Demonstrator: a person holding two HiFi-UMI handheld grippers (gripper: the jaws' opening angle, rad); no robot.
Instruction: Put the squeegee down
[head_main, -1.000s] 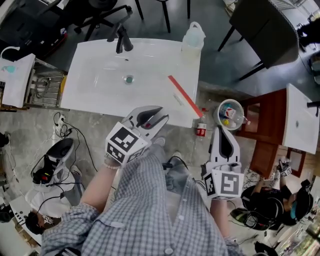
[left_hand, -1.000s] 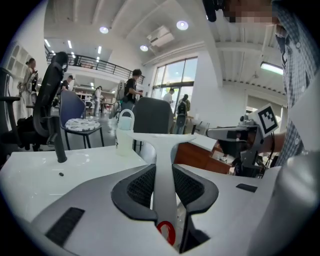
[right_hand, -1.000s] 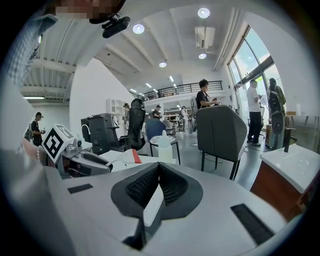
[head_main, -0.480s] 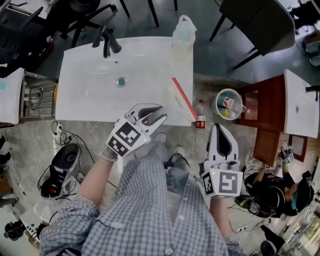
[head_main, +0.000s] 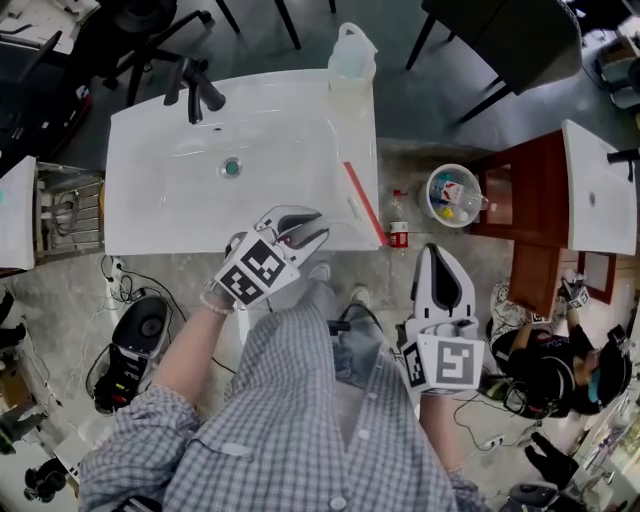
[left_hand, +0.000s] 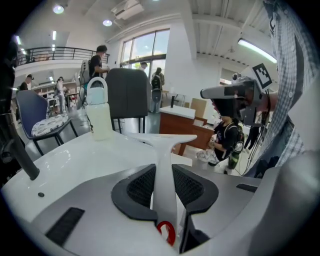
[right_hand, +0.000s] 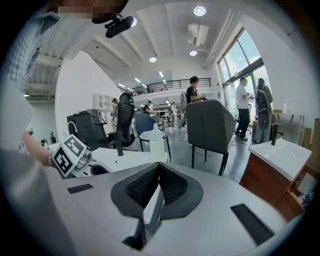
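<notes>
The squeegee (head_main: 364, 205), a white handle with a long red blade, lies across the right front corner of the white sink top (head_main: 150, 215). My left gripper (head_main: 316, 224) is shut on its handle from the front edge. In the left gripper view the white handle (left_hand: 163, 150) runs out between the black pads (left_hand: 141, 186) to the T-shaped head just over the sink top (left_hand: 75, 165); whether it touches I cannot tell. My right gripper (head_main: 437, 253) hangs to the right, off the sink, above the floor. Its jaws (right_hand: 159, 167) meet at the tips with nothing held.
A black faucet (head_main: 194, 85) and drain (head_main: 232, 168) mark the basin's back and middle. A translucent bottle (head_main: 347, 55) stands at the back right corner. On the floor right of the sink are a small red-labelled bottle (head_main: 398, 236), a bucket (head_main: 452, 198) and a brown cabinet (head_main: 530, 225).
My left gripper has sunk and rolled a little with the squeegee in it, nearer the sink's front right corner. The right gripper has stayed where it was.
</notes>
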